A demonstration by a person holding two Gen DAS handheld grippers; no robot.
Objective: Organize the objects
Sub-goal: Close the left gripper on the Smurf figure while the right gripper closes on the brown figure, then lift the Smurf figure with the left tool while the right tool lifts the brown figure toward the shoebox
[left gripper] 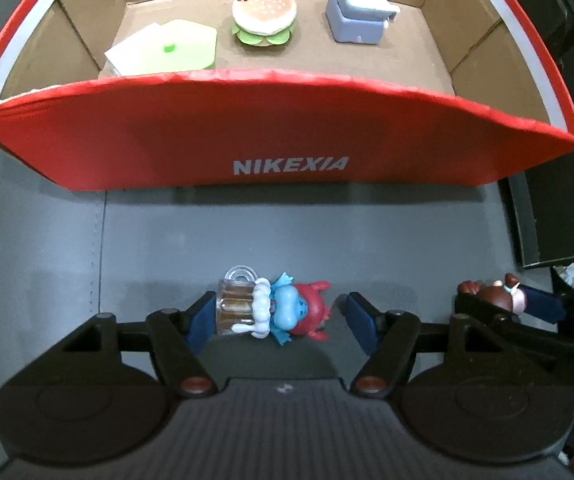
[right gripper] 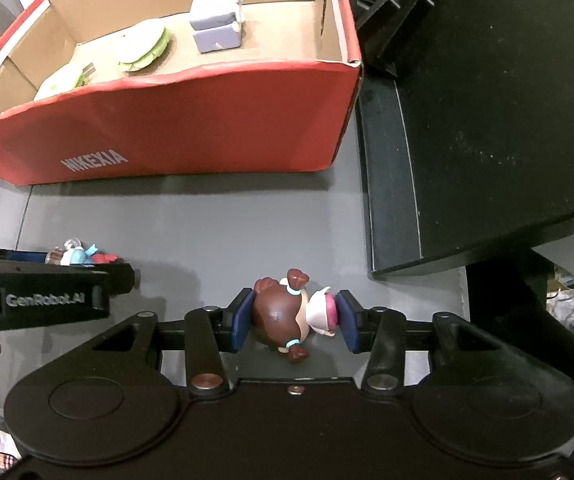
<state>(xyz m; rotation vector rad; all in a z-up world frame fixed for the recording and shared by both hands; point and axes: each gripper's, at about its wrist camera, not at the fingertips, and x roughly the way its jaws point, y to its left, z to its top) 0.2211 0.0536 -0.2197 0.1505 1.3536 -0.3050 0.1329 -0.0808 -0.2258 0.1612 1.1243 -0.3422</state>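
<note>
With my left gripper (left gripper: 277, 316) wide around the blue-and-red toy (left gripper: 271, 312) on the table (left gripper: 247, 236) and my right gripper (right gripper: 293, 322) pinching the brown-haired doll (right gripper: 287, 316), I feared either rounded figure might slip before reaching the red box (left gripper: 287, 128).

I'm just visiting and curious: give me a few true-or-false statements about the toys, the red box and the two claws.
1. The burger toy lies inside the red box. True.
2. The right claw is empty. False: the brown-haired figurine sits between its pads.
3. The left claw is wide open around the blue and red figurine. True.
4. The box reads ADIDAS. False: NIKEXIA.
5. The lilac toy stands on the table. False: in the box.
</note>
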